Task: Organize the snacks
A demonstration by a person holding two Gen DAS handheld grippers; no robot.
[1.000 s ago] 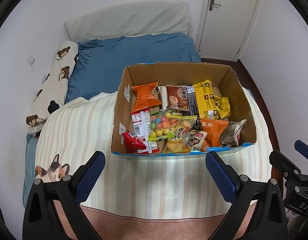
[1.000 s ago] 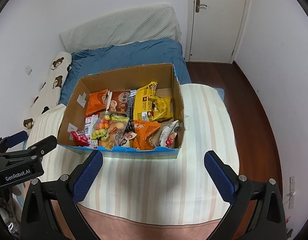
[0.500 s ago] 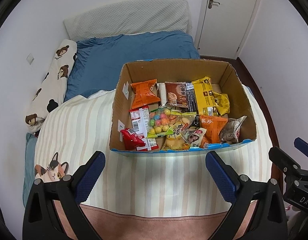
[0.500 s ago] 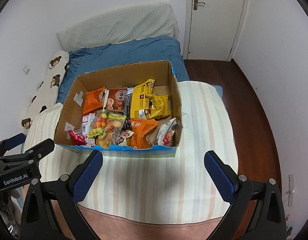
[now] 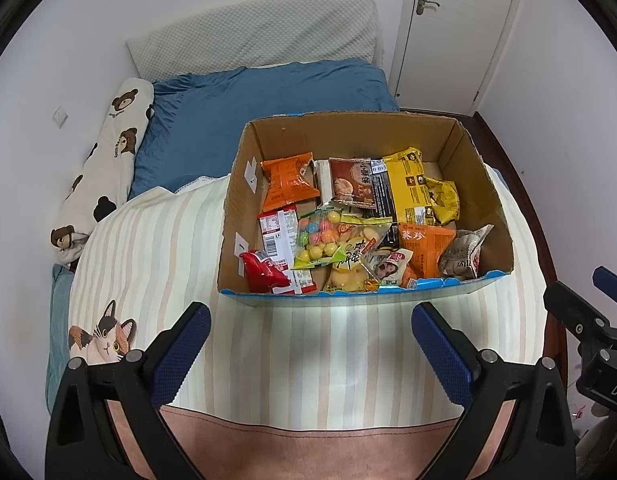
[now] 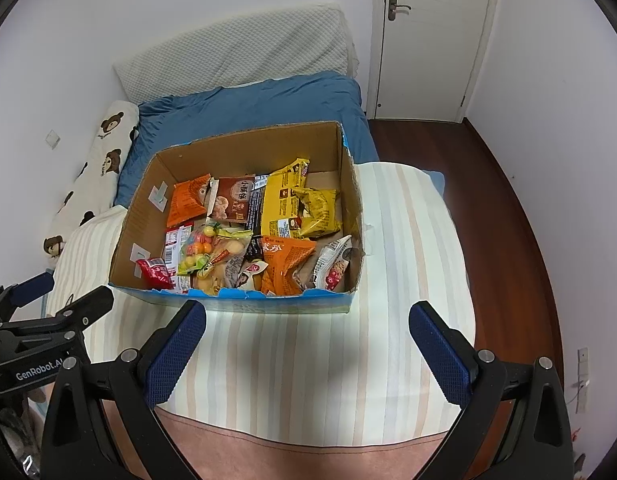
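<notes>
brown corrugated cardboard box, open-topped, blue-printed along its near edge, is being borne by a cream striped blanket spread over the bed; a blue duvet is lying beyond it. snacks are being kept loose inside the box: orange packet at the far left, brown packet beside it, yellow packet next along, with a crumpled yellow wrapper touching its right edge. nearer the front, a clear bag of coloured sweets is overlapping a red-and-white packet; a small red packet is tucked in the front left corner, and what is possibly a grey nut bag is leaning at the front right. left gripper is being held wide open, nothing held, short of the box front. right gripper is likewise spread wide and empty, near the same edge.
</notes>
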